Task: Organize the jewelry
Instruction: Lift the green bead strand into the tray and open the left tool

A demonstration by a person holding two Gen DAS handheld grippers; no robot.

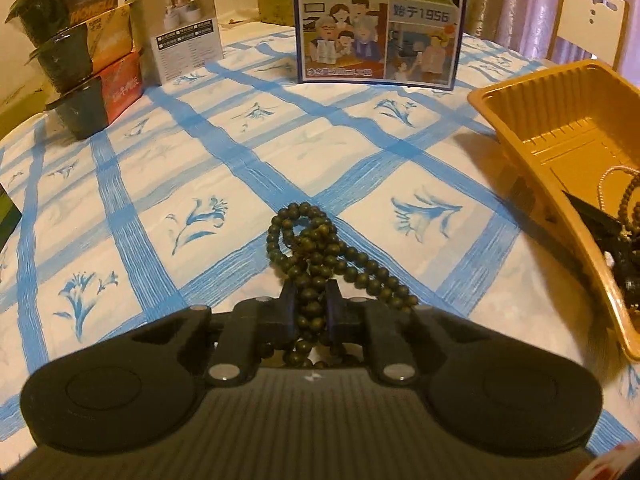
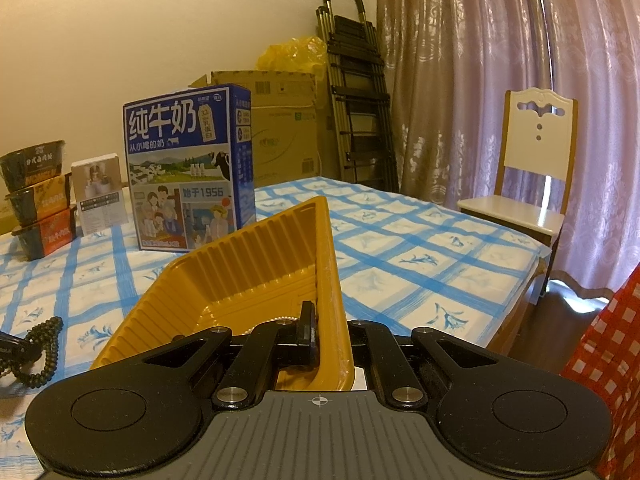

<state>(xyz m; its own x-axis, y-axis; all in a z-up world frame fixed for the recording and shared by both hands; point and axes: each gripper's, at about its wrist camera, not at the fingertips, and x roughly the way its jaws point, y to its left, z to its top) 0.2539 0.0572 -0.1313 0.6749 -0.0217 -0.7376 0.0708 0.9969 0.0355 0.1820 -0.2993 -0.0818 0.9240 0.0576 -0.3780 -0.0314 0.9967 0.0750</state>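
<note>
Your left gripper point(image 1: 311, 300) pinches the dark green wooden bead string point(image 1: 316, 248) lying on the tablecloth; right gripper point(image 2: 320, 328) clamps the tilted orange plastic tray's point(image 2: 256, 264) rim. Next: lift the beads over into the tray

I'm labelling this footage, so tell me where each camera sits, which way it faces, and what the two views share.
Left wrist: on the left tongs, looking down along them across the checked tablecloth; its fingers pinch the dark bead necklace.
Right wrist: on the right tongs, facing the curtains and chair; its fingers clamp the yellow tray rim.
Shared: tray, necklace, milk carton, stacked bowls.
</note>
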